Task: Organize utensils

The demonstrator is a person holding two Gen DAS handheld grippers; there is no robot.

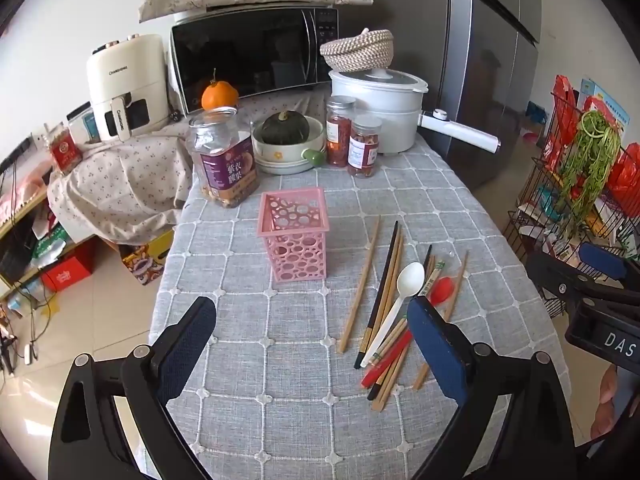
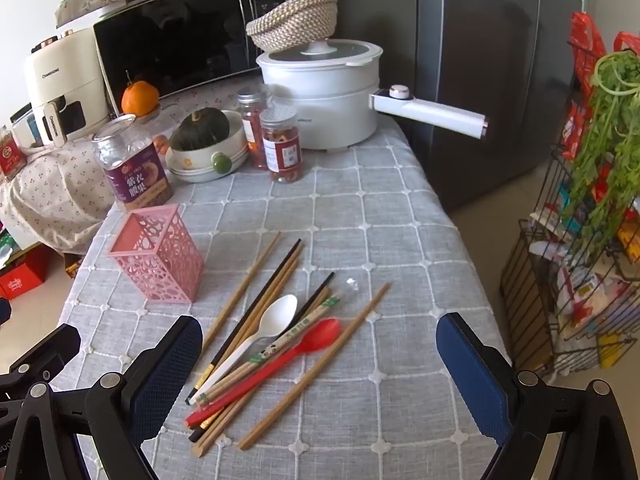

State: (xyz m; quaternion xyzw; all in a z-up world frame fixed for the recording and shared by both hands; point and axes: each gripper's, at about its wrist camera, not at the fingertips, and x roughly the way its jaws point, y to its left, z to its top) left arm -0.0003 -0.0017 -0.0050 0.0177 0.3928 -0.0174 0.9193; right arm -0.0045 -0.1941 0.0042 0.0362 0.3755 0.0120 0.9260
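Both grippers hover above the grey checked tablecloth, jaws spread wide and holding nothing. The left gripper has the pink perforated holder standing upright just beyond its jaws, with the utensil pile lying toward its right finger. The right gripper frames that pile between its jaws: white spoon, red spoon, loose chopsticks. Only the left wrist view shows the right gripper's body at its far right edge.

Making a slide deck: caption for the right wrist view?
Open right gripper hovers over loose chopsticks and spoons beside an empty pink holder.
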